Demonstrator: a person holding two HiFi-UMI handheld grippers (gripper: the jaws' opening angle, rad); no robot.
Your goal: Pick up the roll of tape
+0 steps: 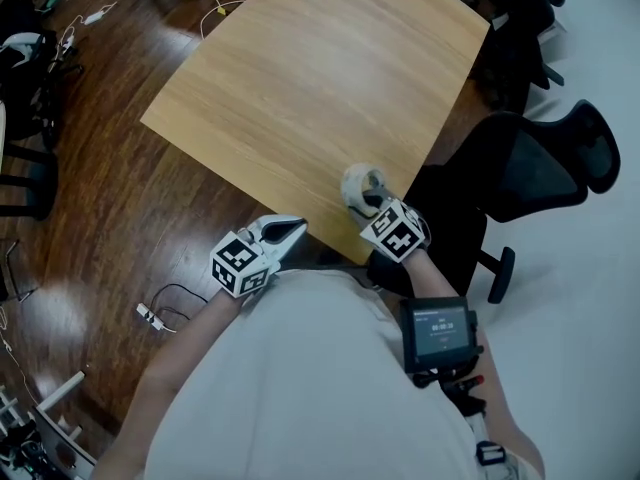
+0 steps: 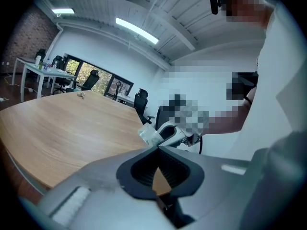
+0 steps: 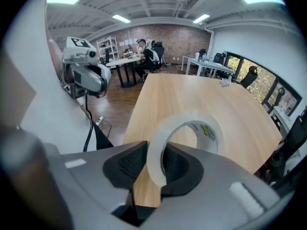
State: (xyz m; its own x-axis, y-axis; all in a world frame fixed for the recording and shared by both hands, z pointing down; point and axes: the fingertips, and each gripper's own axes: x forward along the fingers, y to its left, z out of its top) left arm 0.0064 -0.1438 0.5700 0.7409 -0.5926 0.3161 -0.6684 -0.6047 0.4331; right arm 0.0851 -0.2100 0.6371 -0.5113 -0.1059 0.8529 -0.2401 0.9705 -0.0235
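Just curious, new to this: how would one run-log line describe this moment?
right gripper: shut on roll of tape | roll of tape: over table's near corner | left gripper: shut, empty

Plain white shirt (image 1: 300, 368) over torso.

Left claw (image 1: 296, 230): pale grey-white shell, smooth and rounded, tapering to the tip. It carries a white cube (image 1: 243, 264) printed with black square markers. Inner pads (image 2: 178, 169) are black and finely ribbed, set in a black surround.

Right claw (image 1: 372, 200): same build, same marker cube (image 1: 396, 232), same black ribbed pads (image 3: 127, 164), with a small white rectangular patch on each grey jaw.

Right forearm: black box (image 1: 437, 333) with a small dark screen showing pale text. Black fittings with a red spot (image 1: 470, 383) sit behind it, and a black band (image 1: 487, 454) further up the arm.
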